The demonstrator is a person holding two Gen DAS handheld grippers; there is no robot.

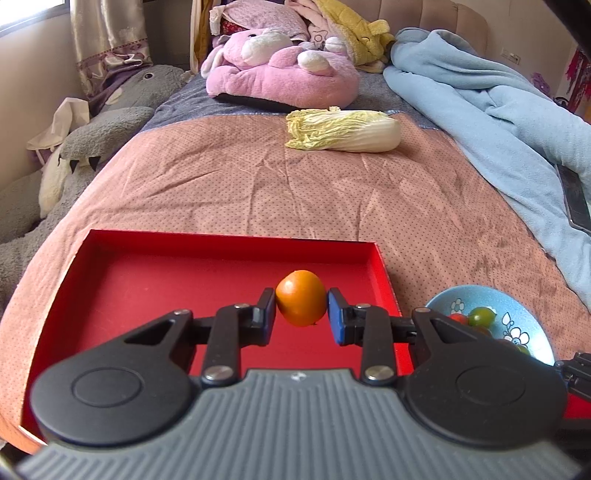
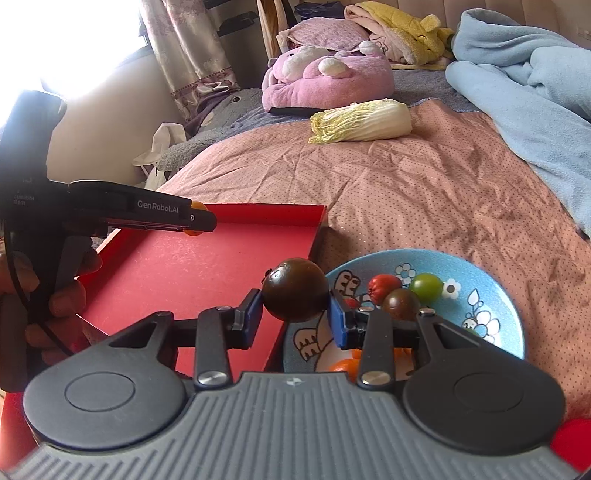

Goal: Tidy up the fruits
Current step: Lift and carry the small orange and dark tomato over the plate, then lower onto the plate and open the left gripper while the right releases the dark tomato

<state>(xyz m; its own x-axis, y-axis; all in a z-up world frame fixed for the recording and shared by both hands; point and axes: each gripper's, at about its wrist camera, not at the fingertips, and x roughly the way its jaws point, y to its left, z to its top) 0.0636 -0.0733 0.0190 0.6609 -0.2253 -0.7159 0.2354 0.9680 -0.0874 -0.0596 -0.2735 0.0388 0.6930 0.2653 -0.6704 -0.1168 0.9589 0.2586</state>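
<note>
Beyond red tray (image 1: pixel 229 242): cabbage (image 1: pixel 343 131), blanket (image 1: pixel 491 110).

Pretty clearly somebody's bedroom at home. There's a bed with a pink dotted bedspread (image 1: pixel 280 184), a crumpled light blue blanket (image 1: pixel 491 110) on one side, and a tufted headboard (image 1: pixel 443 18) behind. A big pink plush bunny (image 1: pixel 280 66) and a grey plush (image 1: pixel 122 110) are piled near the window curtain (image 1: pixel 107 33).
</note>
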